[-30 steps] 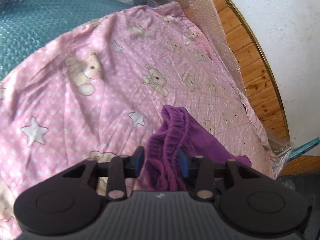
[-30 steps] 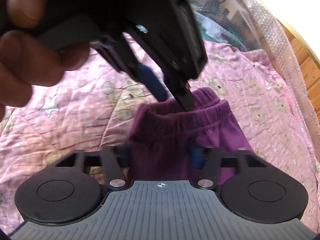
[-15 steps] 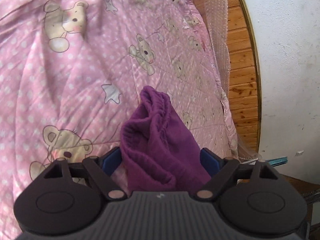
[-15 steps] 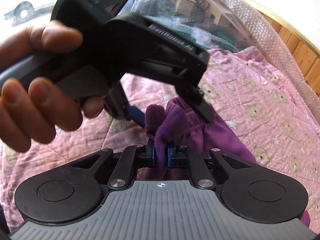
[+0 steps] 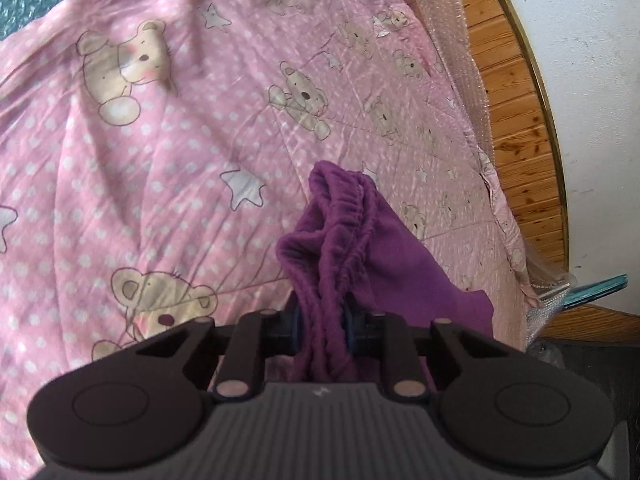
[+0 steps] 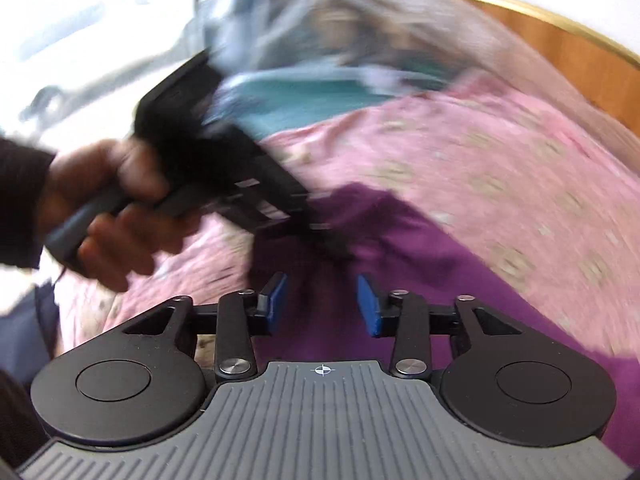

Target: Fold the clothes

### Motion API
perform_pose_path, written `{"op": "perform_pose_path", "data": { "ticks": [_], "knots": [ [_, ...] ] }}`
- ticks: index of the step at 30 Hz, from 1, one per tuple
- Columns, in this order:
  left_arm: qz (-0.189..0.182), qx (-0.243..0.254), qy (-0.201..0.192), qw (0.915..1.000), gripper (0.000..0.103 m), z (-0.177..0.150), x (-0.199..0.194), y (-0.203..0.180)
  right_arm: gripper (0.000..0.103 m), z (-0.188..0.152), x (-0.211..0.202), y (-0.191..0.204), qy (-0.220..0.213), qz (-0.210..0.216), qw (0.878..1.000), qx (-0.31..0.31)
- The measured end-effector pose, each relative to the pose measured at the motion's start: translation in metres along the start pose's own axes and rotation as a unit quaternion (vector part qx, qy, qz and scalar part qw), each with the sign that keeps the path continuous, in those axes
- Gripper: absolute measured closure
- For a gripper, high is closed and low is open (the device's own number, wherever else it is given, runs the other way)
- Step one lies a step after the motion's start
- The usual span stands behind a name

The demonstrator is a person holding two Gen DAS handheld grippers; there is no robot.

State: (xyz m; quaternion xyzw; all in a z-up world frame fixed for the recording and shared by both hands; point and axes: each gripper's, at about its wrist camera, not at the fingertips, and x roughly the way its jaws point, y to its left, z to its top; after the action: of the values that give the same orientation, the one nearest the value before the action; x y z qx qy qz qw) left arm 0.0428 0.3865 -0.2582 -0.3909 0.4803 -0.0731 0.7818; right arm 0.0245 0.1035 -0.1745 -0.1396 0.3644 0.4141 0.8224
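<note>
Purple garment [image 5: 384, 248] on the pink bedspread [image 5: 160, 168]: soft, light, floppy. Left gripper [image 5: 321, 322] clamps its bunched elastic waistband (best grip point). Right gripper [image 6: 322, 304] wide apart, holding nothing.

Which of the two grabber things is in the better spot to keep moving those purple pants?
The left gripper: its fingers are shut on the gathered waistband of the purple pants. The right gripper is open, holding nothing, with the pants lying past its fingers.

left: pink bedsheet [image 5: 168, 184] open | right edge: wooden headboard [image 5: 516, 128] close | centre: purple garment [image 5: 384, 256] bunched
</note>
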Motion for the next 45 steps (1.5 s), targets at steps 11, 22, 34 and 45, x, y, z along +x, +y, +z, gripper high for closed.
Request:
{"op": "perform_pose_path", "data": {
  "ticks": [11,22,34,45],
  "knots": [
    [0.069,0.237,-0.066,0.9668,0.085,-0.045,-0.024,-0.163,0.096,-0.036,0.057,-0.167,0.044,0.015,0.953,0.300],
    [0.048,0.343,0.073,0.9354,0.061,-0.152,0.101,-0.266,0.057,-0.208,-0.037,-0.250,-0.067,0.181,0.710,0.677],
    [0.051,0.278,0.050,0.9580,0.047,-0.122,0.064,-0.228,0.024,-0.154,-0.051,-0.215,-0.041,0.122,0.854,0.505],
    [0.049,0.297,0.039,0.9529,0.047,-0.088,0.078,-0.214,0.078,-0.113,-0.058,-0.209,0.031,-0.025,0.945,0.324]
  ]
}}
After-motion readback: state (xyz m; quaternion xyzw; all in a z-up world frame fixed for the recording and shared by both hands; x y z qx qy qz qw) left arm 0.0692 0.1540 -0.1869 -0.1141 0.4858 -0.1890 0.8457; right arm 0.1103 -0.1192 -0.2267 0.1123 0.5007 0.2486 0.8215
